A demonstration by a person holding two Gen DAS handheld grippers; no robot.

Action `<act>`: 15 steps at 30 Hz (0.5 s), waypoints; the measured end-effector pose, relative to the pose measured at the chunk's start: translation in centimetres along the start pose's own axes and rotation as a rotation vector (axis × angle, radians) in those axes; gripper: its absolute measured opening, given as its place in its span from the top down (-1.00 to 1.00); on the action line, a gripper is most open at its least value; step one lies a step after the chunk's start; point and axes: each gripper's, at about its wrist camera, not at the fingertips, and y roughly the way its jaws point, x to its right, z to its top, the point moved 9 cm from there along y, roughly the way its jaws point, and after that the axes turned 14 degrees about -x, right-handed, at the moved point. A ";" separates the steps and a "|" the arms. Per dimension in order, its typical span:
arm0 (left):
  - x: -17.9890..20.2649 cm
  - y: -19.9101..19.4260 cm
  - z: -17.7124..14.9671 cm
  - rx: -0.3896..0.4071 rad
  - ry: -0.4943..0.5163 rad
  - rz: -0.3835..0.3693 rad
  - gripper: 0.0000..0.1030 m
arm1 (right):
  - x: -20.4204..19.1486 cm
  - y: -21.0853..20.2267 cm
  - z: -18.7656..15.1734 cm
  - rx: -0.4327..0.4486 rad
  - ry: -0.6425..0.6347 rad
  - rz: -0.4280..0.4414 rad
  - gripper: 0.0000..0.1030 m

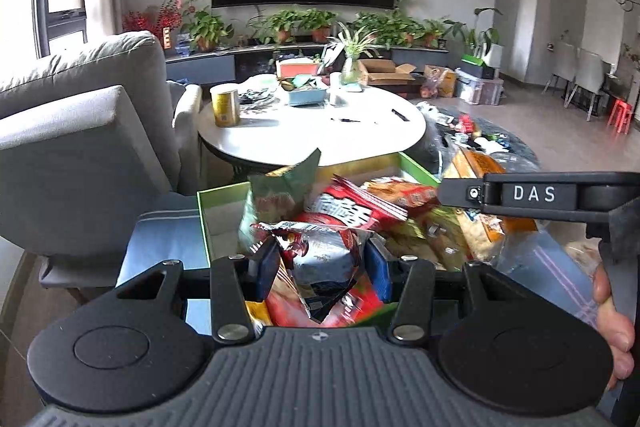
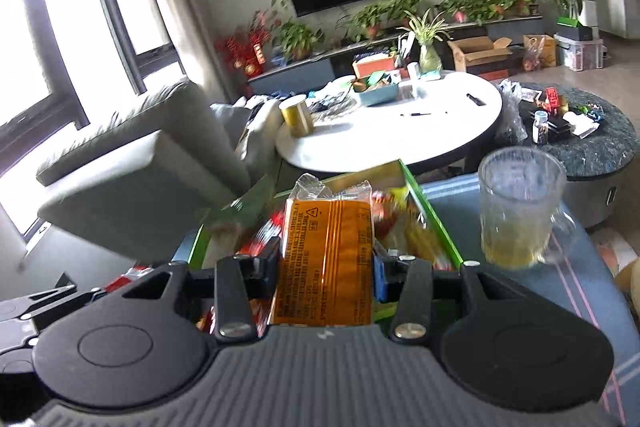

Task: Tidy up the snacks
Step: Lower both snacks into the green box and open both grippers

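The left gripper [image 1: 323,269] sits nearest its camera, fingers narrowed onto a crinkled silver-and-red snack bag [image 1: 320,263], pinched by its sides so it hangs clear of the pile. The right gripper [image 2: 326,265] does likewise, fingers closed against the edges of an orange packet [image 2: 326,263] held upright, seam end forward, probably so it can slide in on edge.

Beyond both, the green box [image 1: 202,215] lies open on a blue-cloth bench [image 1: 160,239], already heaped with packets, presumably the collecting place for the snacks. To its right stands a glass mug [image 2: 520,211] of yellowish drink, just beside the box wall and worth steering around. The pile is blurred, so I cannot tell single packets apart.
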 end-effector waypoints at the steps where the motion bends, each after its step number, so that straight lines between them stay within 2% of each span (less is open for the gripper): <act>1: -0.3 0.7 0.2 -0.007 -0.002 0.006 0.15 | 0.1 0.6 0.2 -0.005 0.002 -0.003 -0.62; 8: -1.7 4.4 0.5 -0.054 -0.022 0.035 0.15 | 0.7 3.7 0.8 -0.033 0.022 0.001 -0.62; 15: -2.4 6.1 0.7 -0.074 -0.027 0.049 0.15 | 0.1 5.3 3.1 -0.040 0.015 0.015 -0.62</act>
